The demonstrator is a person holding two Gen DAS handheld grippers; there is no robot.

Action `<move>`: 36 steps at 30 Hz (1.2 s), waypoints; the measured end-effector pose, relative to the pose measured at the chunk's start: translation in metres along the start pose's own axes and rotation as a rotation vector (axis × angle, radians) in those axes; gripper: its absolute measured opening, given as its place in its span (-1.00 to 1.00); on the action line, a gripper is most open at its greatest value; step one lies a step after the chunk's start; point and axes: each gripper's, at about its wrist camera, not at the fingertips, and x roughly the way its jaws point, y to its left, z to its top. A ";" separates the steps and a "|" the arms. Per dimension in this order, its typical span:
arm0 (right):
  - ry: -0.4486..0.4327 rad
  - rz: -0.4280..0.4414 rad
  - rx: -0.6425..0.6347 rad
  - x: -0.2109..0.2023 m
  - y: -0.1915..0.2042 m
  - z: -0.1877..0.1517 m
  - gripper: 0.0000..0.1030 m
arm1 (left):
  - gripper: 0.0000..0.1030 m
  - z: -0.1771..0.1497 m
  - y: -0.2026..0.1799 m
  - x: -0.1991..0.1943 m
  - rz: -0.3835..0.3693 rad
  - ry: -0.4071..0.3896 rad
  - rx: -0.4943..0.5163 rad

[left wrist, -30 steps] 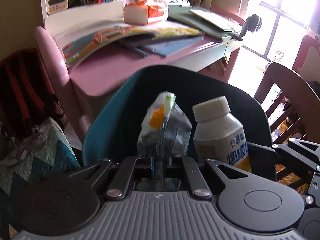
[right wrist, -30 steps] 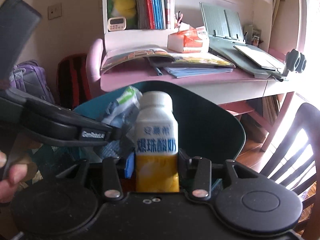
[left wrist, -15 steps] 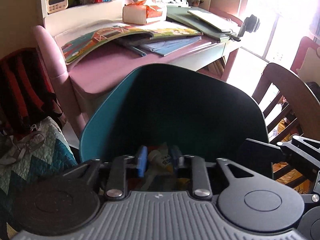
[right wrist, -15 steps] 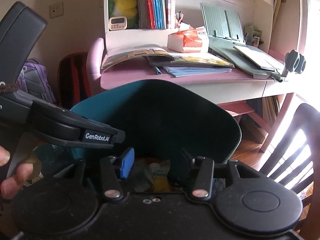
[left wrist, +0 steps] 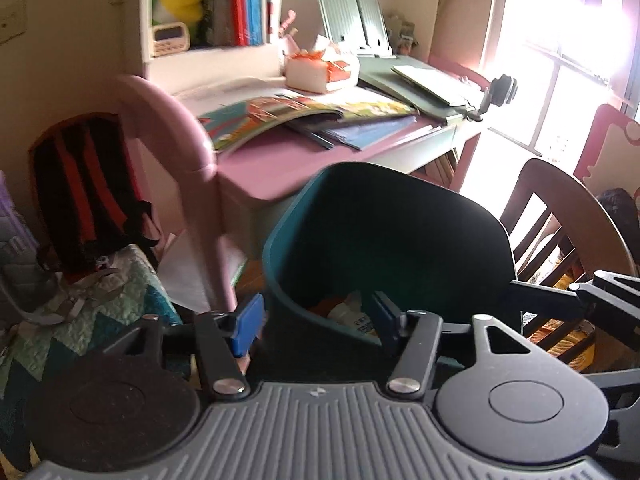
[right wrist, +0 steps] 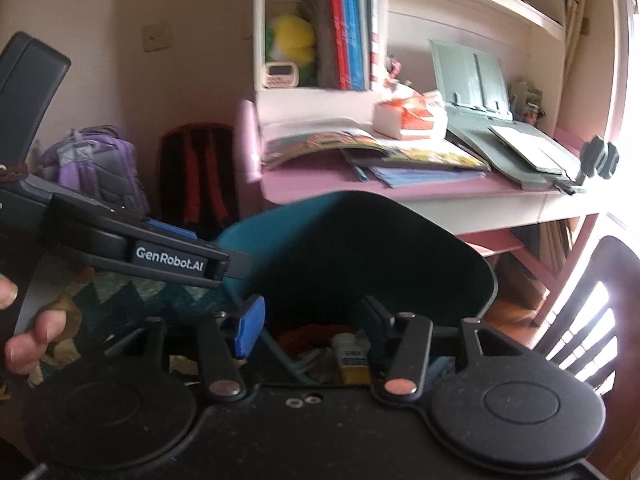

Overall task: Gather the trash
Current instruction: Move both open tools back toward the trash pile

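Note:
A teal trash bin (left wrist: pixel 280 240) stands on the floor in front of the pink desk, also seen in the right wrist view as the bin (right wrist: pixel 490 276). Inside it lies a white bottle with a yellow label (right wrist: pixel 352 360), seen in the left wrist view as the bottle (left wrist: pixel 354 318), among crumpled orange and clear trash (right wrist: pixel 312 334). My left gripper (left wrist: pixel 318 320) hovers over the bin's near rim, its jaws opening with nothing gripped. My right gripper (right wrist: pixel 312 322) is over the same rim, jaws also opening and empty. One of the left gripper's fingers (right wrist: pixel 176 258) reaches in from the left.
The pink desk (left wrist: pixel 256 168) carries open books (left wrist: pixel 280 116), a tissue box (left wrist: pixel 320 72) and a green book stand. A dark wooden chair (left wrist: pixel 560 200) stands right of the bin. A red-black backpack (right wrist: pixel 196 176), a purple one (right wrist: pixel 96 168) and a quilt (left wrist: pixel 100 304) lie left.
A second ago the left gripper held a wrapper and the right held the bottle over the bin. Both now lie in the bin, and both grippers have opened and drawn back and up.

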 end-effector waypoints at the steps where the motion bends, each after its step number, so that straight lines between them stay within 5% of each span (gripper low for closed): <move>1: -0.003 0.007 -0.008 -0.004 0.006 0.000 0.04 | 0.31 -0.004 0.004 -0.007 0.007 -0.012 0.003; 12: 0.006 0.160 -0.074 -0.012 0.085 0.000 0.08 | 0.47 -0.055 0.083 -0.078 0.086 -0.070 -0.068; 21: 0.085 0.321 -0.117 0.021 0.169 -0.020 0.10 | 0.57 -0.122 0.166 -0.115 0.174 -0.063 -0.158; 32: 0.274 0.496 -0.158 0.105 0.276 -0.078 0.11 | 0.58 -0.222 0.281 -0.106 0.273 0.014 -0.321; 36: 0.324 0.519 -0.195 0.145 0.312 -0.115 0.11 | 0.76 -0.258 0.324 -0.086 0.319 0.038 -0.357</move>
